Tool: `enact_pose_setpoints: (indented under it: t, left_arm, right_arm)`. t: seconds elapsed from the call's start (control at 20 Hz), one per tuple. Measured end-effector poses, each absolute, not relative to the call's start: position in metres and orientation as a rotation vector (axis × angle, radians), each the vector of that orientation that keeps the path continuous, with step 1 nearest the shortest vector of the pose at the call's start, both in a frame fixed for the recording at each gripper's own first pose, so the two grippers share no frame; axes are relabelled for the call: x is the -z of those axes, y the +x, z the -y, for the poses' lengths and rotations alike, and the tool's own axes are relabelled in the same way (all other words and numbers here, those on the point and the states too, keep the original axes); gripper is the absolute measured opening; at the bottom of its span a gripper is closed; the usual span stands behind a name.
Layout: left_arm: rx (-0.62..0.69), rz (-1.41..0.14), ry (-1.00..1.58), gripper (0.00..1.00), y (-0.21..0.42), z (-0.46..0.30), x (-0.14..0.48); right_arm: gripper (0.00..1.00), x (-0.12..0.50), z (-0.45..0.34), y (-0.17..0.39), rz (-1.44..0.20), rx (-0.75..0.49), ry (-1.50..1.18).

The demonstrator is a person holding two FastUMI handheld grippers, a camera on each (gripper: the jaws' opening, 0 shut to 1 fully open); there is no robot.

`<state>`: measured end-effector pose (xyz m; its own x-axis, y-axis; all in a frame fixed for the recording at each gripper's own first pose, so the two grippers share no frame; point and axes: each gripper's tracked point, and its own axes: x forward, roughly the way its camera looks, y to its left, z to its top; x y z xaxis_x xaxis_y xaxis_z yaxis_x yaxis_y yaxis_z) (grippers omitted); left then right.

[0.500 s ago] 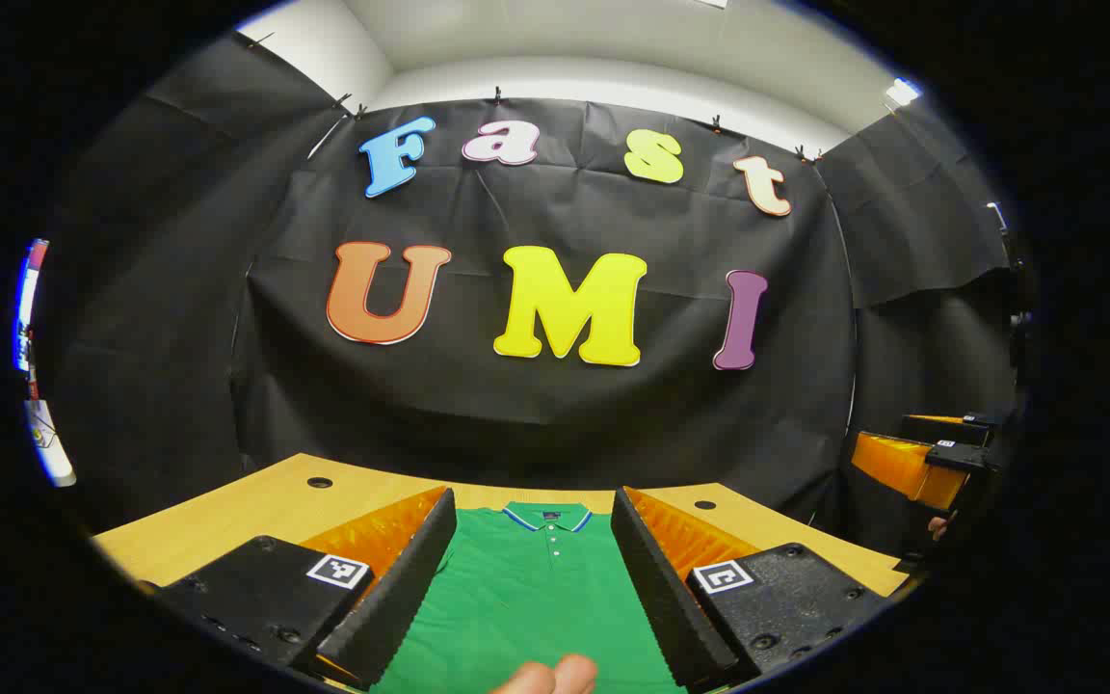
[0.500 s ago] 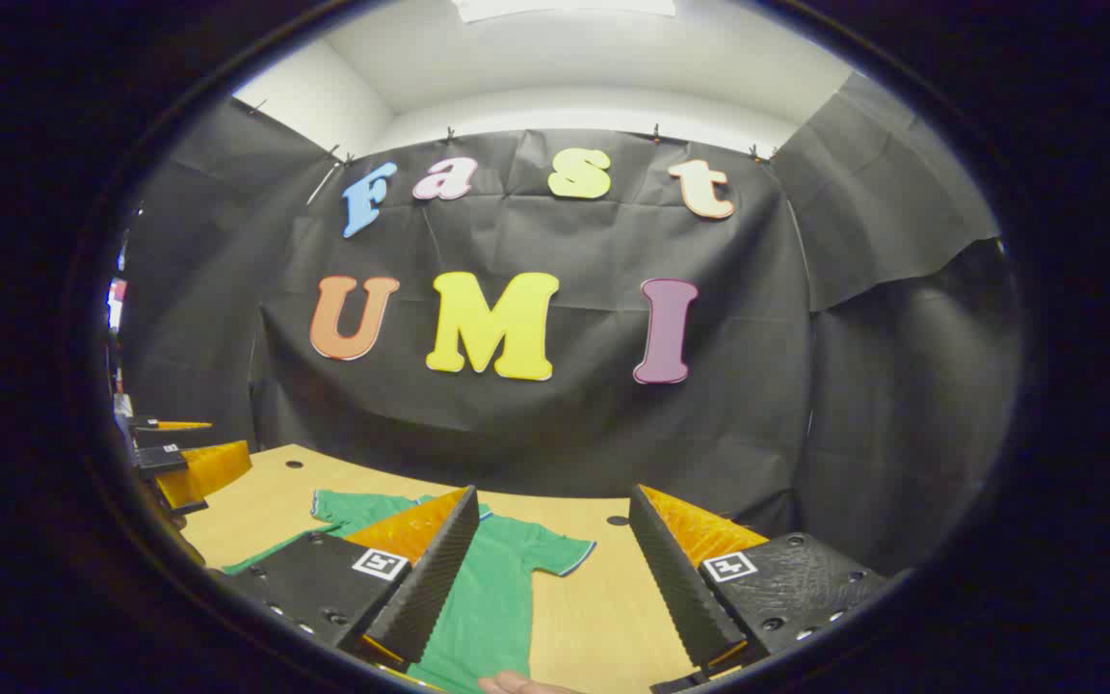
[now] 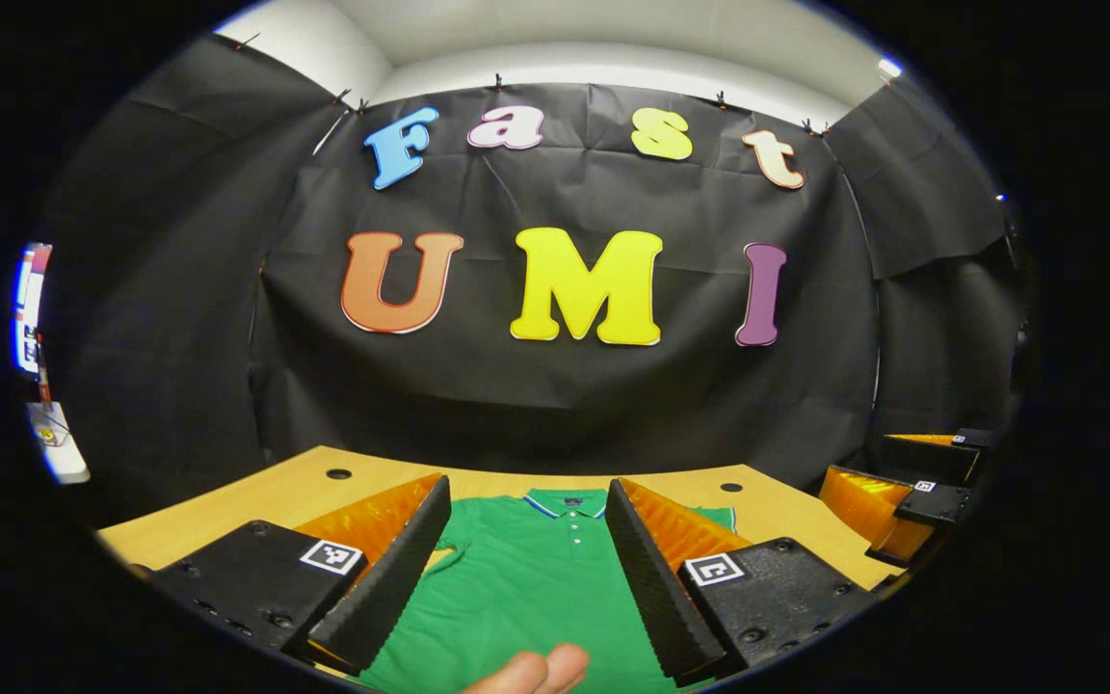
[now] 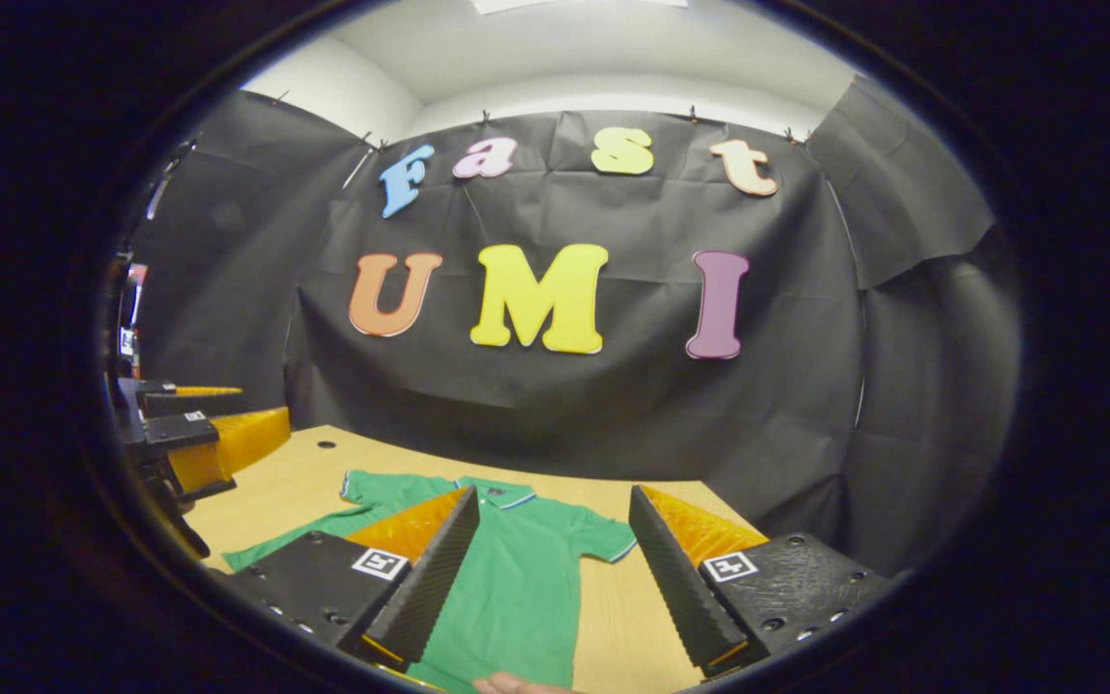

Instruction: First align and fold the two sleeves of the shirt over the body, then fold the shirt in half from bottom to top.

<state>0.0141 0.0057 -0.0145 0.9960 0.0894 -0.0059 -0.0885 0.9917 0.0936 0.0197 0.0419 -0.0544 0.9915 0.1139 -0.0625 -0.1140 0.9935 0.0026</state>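
Bare table (image 4: 613,617) beside shirt (image 4: 516,578) (right)

The left gripper (image 3: 526,564) hangs open over the shirt (image 3: 526,588) spread flat on the table (image 3: 295,487); the right gripper (image 3: 902,496) waits nearby.

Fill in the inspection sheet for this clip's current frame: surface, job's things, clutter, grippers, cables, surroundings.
Surface: light wooden table with small round holes near its far edge.
Job's things: green polo shirt lying flat, collar toward the far wall, buttons up; the short sleeve is spread out on the table, not yet folded.
Clutter: nothing seen.
Grippers: left hand-held gripper open above the shirt body; right hand-held gripper open, over the shirt's sleeve side and bare table. Fingertips of a hand show at the lower edge.
Cables: nothing seen.
Surroundings: black cloth wall behind the table, white wall and ceiling above.
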Motion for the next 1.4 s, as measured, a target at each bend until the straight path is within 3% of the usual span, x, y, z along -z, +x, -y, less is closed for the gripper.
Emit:
enact_pose_setpoints:
  t: [0.2,0.55,0.75,0.95,1.05,1.4]
  left_arm:
    - [-0.072,-0.033,0.089,1.0,0.018,0.003,0.021]
    - [-0.076,-0.036,0.09,1.0,0.018,0.0,0.022]
    - [-0.082,-0.05,0.081,1.0,0.02,-0.006,0.025]
    - [-0.084,-0.057,0.074,1.0,0.022,-0.013,0.028]
    - [-0.101,-0.064,0.064,1.0,0.024,-0.021,0.031]
    - [-0.128,-0.098,0.053,1.0,0.037,-0.035,0.047]
  right_arm:
    - [0.96,0.058,-0.05,0.016,-0.085,-0.151,0.025]
    - [0.96,0.05,-0.046,0.017,-0.04,-0.113,0.007]
    - [0.96,0.058,-0.033,0.046,-0.066,-0.067,-0.014]
    - [0.95,0.088,-0.011,0.106,-0.136,-0.009,0.018]
    - [0.95,0.131,-0.001,0.15,-0.25,0.012,0.043]
    - [0.95,0.222,0.055,0.275,-0.394,0.22,-0.091]
